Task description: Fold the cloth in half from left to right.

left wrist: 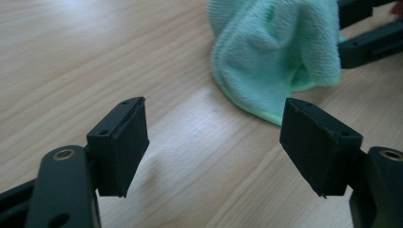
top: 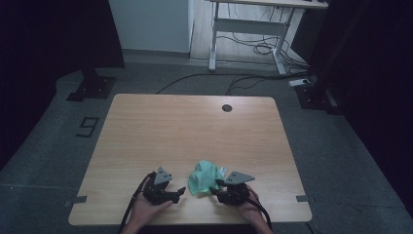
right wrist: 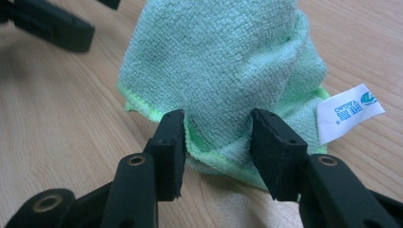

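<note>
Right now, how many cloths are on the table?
1. The green cloth lies bunched near the table's front edge, between the two grippers, the right gripper closing on its fold.

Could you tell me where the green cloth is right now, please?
The green cloth lies bunched near the table's front edge in the high view, between the left gripper and right gripper.

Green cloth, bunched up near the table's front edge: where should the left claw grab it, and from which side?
Probably the free hemmed corner of the green cloth that lies flat on the table, nearest the left claw. Come in low from the cloth's left in the high view: that edge is thin and exposed, and the right claw already has a fold of the opposite side between its jaws.
</note>
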`<state>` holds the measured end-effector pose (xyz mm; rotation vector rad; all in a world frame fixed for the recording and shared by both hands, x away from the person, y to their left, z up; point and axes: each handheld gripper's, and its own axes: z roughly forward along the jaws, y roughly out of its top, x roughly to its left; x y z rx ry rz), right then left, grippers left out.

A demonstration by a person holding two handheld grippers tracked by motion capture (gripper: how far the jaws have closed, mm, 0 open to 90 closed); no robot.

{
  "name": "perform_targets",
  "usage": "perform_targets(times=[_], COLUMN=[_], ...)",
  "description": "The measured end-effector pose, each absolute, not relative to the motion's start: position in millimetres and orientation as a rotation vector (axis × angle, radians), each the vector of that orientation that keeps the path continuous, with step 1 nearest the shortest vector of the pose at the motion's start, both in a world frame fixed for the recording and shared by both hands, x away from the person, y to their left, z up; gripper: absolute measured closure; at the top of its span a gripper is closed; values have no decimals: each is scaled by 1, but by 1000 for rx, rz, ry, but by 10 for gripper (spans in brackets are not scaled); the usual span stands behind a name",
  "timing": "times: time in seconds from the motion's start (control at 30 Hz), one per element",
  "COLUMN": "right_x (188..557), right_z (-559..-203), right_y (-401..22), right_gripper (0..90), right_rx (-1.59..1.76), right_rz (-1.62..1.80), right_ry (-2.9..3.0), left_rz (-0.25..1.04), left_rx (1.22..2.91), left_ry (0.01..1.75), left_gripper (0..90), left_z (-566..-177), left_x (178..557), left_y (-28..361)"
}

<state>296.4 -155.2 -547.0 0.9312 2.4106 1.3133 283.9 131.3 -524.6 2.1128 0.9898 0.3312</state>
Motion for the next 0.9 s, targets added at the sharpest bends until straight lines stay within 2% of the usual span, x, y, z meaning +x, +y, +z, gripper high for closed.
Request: perform_targets(times=[0.3, 0.53, 0.7, 0.9], right_x=[298, 300, 300, 300], right_z=[-548, -548, -548, -548], right_y=[-153, -154, -153, -153], right_gripper=[565, 574, 575, 569], right_rx=[946, 969, 970, 967], right_rz=[1322, 1345, 1355, 1363], right_ry=[2414, 2413, 2417, 2426], left_rz=[299, 298, 315, 348], left_rx=[2152, 2184, 2211, 2209], left_ry=[949, 929, 915, 916], left_gripper=[278, 338, 415, 568], left_z=[-533, -540, -544, -544], left_x=[282, 282, 284, 285], left_y=[109, 97, 89, 88])
